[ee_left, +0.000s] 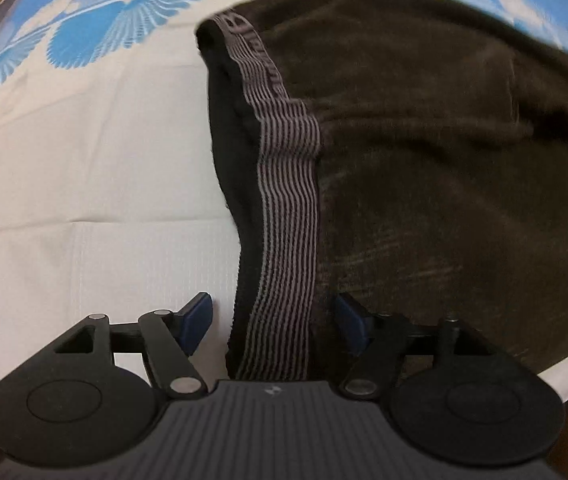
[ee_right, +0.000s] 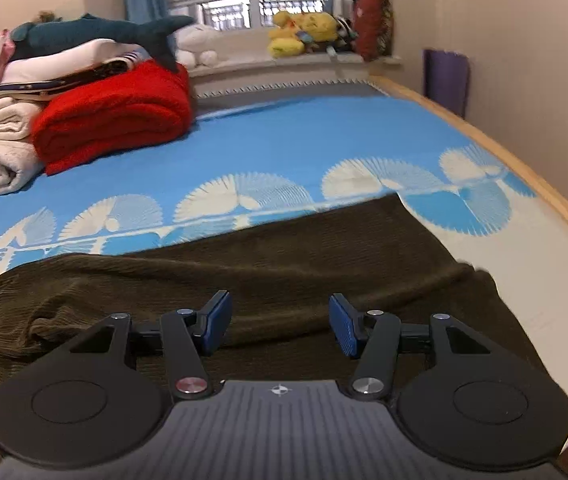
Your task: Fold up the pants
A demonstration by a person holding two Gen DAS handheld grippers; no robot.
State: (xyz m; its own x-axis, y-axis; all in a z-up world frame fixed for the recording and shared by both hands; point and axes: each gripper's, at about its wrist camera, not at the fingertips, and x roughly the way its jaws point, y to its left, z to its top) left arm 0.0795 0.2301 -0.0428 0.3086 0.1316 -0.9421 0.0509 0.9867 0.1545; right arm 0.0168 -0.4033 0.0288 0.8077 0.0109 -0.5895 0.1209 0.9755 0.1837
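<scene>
On a bed with a blue-and-white patterned sheet [ee_right: 284,140], dark olive corduroy pants [ee_right: 284,256] lie flat as the left gripper [ee_left: 273,326], jaws open, straddles the striped elastic waistband [ee_left: 288,200] and the right gripper [ee_right: 279,324] hovers open, empty, apparently between folds with regrasping next.

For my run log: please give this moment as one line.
left gripper: open, over waistband | right gripper: open, empty | pants: on bed

One pair of pants [ee_right: 284,264], one red blanket [ee_right: 115,112] and one plush shark [ee_right: 95,32] are lying on one bed [ee_right: 284,140]
</scene>
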